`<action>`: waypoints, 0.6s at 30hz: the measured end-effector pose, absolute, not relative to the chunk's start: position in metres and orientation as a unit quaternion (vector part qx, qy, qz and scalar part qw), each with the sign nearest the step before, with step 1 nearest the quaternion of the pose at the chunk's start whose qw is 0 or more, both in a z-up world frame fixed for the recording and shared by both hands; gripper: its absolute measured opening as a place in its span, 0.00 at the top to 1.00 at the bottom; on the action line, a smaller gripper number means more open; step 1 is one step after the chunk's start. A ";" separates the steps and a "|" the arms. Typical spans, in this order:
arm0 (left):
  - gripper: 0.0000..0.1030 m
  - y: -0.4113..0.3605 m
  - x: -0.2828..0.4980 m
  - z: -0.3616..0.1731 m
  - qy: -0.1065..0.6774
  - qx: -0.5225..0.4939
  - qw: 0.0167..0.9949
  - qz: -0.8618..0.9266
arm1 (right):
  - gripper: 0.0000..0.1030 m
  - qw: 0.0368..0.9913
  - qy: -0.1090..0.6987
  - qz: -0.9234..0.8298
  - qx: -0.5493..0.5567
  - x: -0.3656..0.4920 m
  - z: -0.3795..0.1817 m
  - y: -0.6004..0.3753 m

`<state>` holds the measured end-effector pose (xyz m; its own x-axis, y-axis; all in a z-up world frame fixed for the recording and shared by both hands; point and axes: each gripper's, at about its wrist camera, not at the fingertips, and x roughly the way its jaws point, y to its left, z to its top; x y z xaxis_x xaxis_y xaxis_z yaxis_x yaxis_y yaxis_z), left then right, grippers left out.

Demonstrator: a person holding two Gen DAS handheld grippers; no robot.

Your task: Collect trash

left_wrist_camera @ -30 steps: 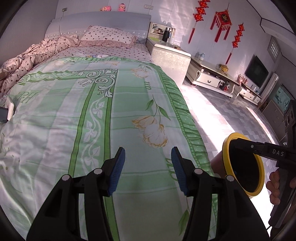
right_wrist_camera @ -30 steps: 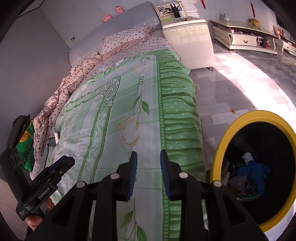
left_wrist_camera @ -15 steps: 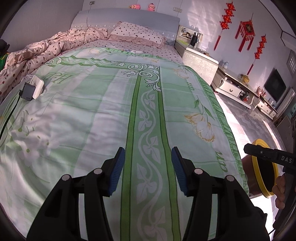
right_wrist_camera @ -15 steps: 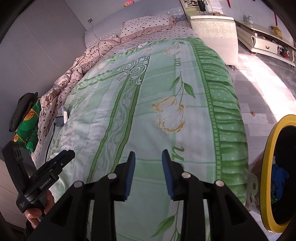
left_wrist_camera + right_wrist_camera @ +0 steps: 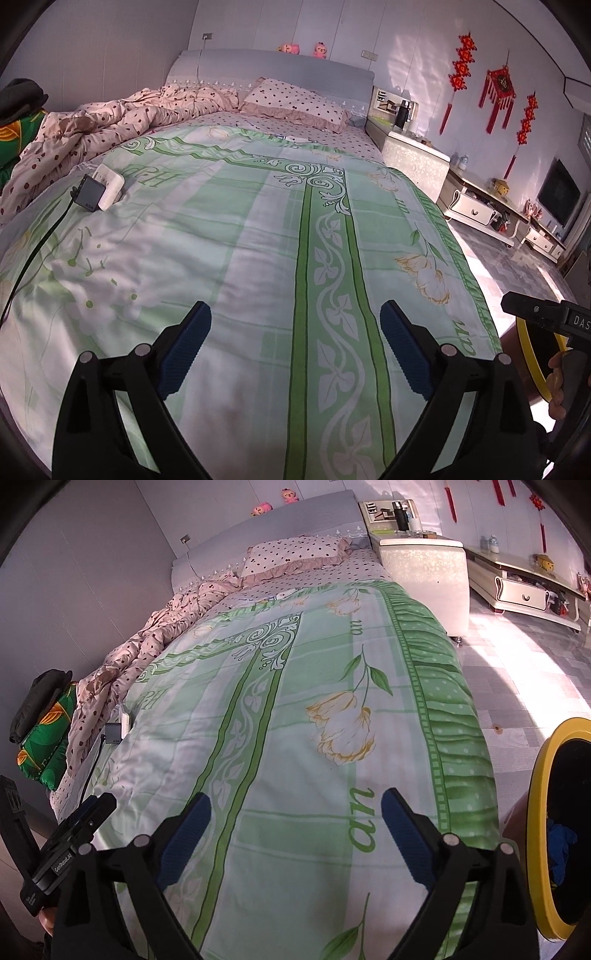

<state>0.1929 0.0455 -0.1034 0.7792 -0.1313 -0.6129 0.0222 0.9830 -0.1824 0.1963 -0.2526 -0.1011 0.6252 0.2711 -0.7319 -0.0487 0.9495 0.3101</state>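
My left gripper (image 5: 295,325) is open and empty above the foot of a bed with a green floral cover (image 5: 258,240). My right gripper (image 5: 295,812) is open and empty over the same cover (image 5: 295,709), nearer its right edge. A bin with a yellow rim (image 5: 539,812) stands on the floor right of the bed, with blue crumpled stuff (image 5: 559,845) inside. Its rim also shows in the left wrist view (image 5: 526,339). No loose trash shows on the cover.
A black charger (image 5: 88,194) with a cable and a white box (image 5: 109,182) lie on the bed's left side. A pink dotted quilt (image 5: 110,125) and pillow (image 5: 295,101) lie at the head. A white nightstand (image 5: 424,561) and a low TV cabinet (image 5: 484,206) stand to the right.
Both grippers swung left from the bin towards the bed and opened wider. The bin moved to the right edge of both views.
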 end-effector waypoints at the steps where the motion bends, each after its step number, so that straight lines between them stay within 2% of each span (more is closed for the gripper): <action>1: 0.11 0.044 0.189 -0.100 0.321 -0.077 0.943 -0.038 | 0.08 0.897 0.414 0.080 0.129 0.194 -0.099 -0.254; 18: 0.08 0.022 0.111 -0.036 0.216 -0.063 0.974 -0.042 | 0.08 0.963 0.256 -0.009 0.084 0.124 -0.049 -0.257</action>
